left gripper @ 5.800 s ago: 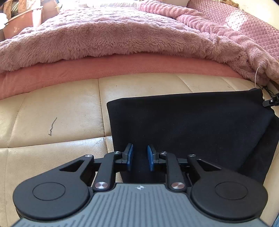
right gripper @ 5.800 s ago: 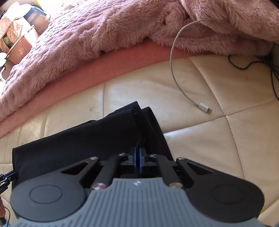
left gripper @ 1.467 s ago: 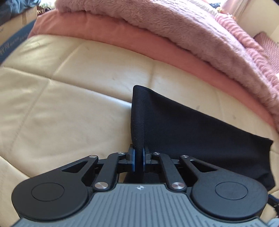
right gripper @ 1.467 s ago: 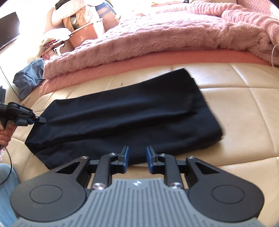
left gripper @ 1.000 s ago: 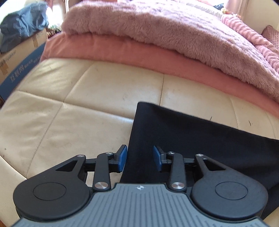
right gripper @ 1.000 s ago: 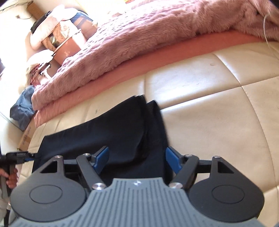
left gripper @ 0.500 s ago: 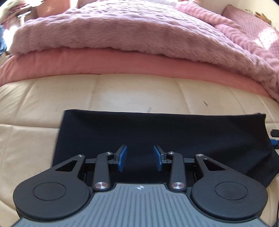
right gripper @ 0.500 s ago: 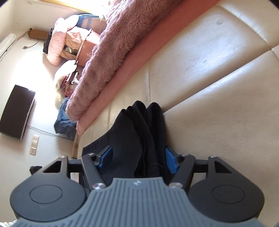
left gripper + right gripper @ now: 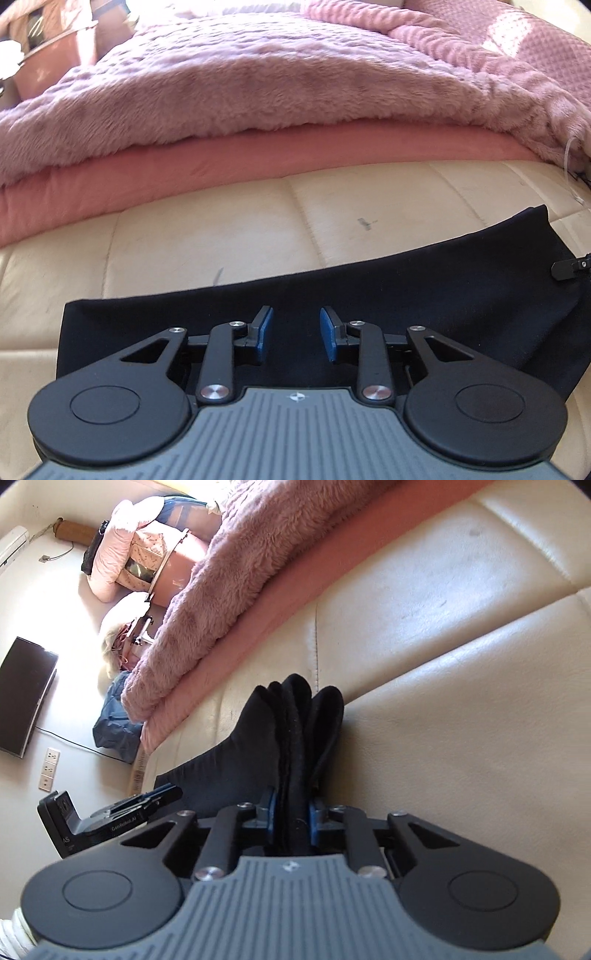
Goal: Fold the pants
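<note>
The right gripper [image 9: 291, 821] pinches a bunched, layered end of the black pants [image 9: 291, 738], its blue pads pressed against the fabric on both sides. The left gripper [image 9: 294, 335] hovers over the long flat stretch of the pants [image 9: 424, 280] with its fingers spread and nothing between them. The pants lie on a cream leather cushion [image 9: 221, 229] with stitched seams. Behind it sit a pink sheet [image 9: 184, 177] and a fluffy mauve blanket [image 9: 258, 85]. Farther off, the right wrist view shows a dark screen [image 9: 24, 694], wall sockets [image 9: 48, 768] and a blue bag [image 9: 114, 723].
</note>
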{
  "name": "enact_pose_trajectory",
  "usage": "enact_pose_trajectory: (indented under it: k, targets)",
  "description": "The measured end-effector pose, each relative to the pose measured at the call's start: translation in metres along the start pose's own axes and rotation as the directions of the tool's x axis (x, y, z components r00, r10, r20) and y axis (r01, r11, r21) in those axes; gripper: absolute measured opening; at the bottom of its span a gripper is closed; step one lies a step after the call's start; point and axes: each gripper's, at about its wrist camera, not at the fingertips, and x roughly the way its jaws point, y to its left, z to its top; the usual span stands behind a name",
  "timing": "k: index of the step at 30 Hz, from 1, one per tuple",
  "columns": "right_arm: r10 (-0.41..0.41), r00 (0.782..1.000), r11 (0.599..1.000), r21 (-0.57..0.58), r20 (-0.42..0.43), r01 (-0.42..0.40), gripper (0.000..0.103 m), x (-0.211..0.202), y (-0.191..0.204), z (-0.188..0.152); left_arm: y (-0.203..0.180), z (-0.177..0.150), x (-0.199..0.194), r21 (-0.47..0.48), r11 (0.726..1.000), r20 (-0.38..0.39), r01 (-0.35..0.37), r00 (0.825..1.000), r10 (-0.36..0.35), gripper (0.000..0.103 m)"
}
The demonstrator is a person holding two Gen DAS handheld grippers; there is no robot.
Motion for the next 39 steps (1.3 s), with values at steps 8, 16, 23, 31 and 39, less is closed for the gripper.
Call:
enact_pose_trajectory:
  k: [8,16,23,31,39]
  targets:
    - [-0.067,0.997,0.998,0.014,0.049,0.066,0.012,-0.059,-0.004,-0.006,-0.091,0.018,0.037,0.253,0.968,0.018,0.008,1.0,-0.013,0.024]
    - [-0.037,0.993,0.999,0.011,0.115,0.036,0.012,-0.089,0.031,-0.001,-0.114,0.026,0.046,0.339,0.94,0.032,-0.04,0.999,0.031,0.022]
    - [-0.064,0.992,0.998,0.032,0.109,0.061,0.012,-0.088,0.071,0.01,-0.117,-0.009,0.004,0.416,0.909,0.013,0.033,0.999,-0.042,0.022]
    - [-0.108,0.989,0.994,-0.016,0.104,0.11,0.012,-0.08,0.11,0.017,-0.137,-0.054,-0.019,0.436,0.897,-0.011,0.07,0.997,-0.073,0.009]
    - [-0.124,0.988,0.991,-0.034,0.095,0.127,0.012,-0.072,0.157,0.019,-0.109,-0.059,-0.059,0.299,0.948,0.045,0.105,0.991,-0.124,0.017]
